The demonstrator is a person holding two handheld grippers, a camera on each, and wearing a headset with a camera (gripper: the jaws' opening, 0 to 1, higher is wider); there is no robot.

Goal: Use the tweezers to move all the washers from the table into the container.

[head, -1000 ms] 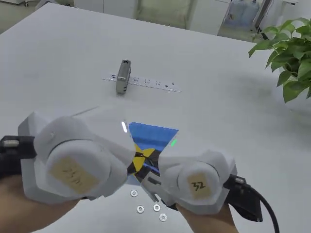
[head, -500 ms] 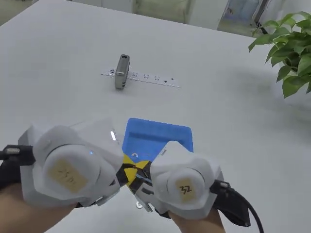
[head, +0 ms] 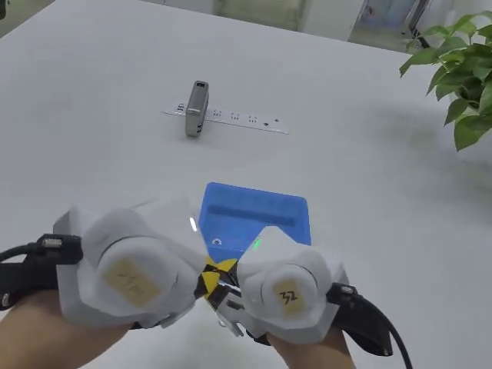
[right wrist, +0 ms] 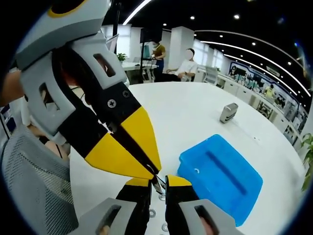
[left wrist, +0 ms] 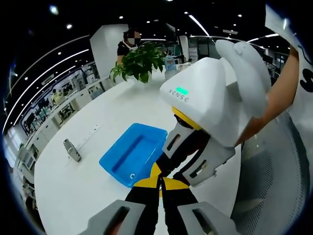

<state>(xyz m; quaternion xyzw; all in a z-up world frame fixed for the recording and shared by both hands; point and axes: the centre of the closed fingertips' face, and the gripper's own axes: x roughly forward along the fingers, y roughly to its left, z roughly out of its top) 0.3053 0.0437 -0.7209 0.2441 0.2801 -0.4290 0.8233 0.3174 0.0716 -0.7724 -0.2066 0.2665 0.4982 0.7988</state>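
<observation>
A blue container (head: 261,209) lies just past my two grippers, and one washer (head: 217,242) rests in its near left corner. The same washer (right wrist: 196,171) shows inside the container (right wrist: 225,182) in the right gripper view. My left gripper (head: 209,278) and right gripper (head: 229,296) meet tip to tip at the container's near edge. The thin metal tweezers (right wrist: 156,184) sit between the right gripper's (right wrist: 157,183) nearly closed jaws, and the left gripper (right wrist: 154,172) clamps them from above. Loose washers (right wrist: 152,213) lie on the table under the tips.
A white power strip (head: 234,120) with a grey device (head: 197,108) on its left end lies further back on the table. A potted plant (head: 465,77) stands at the far right. A mesh chair (left wrist: 274,171) is beside me. People sit at a distant table (right wrist: 186,66).
Both grippers have drawn closer together at the container's near edge and now cover the loose washers seen on the table earlier. A washer now shows in the container.
</observation>
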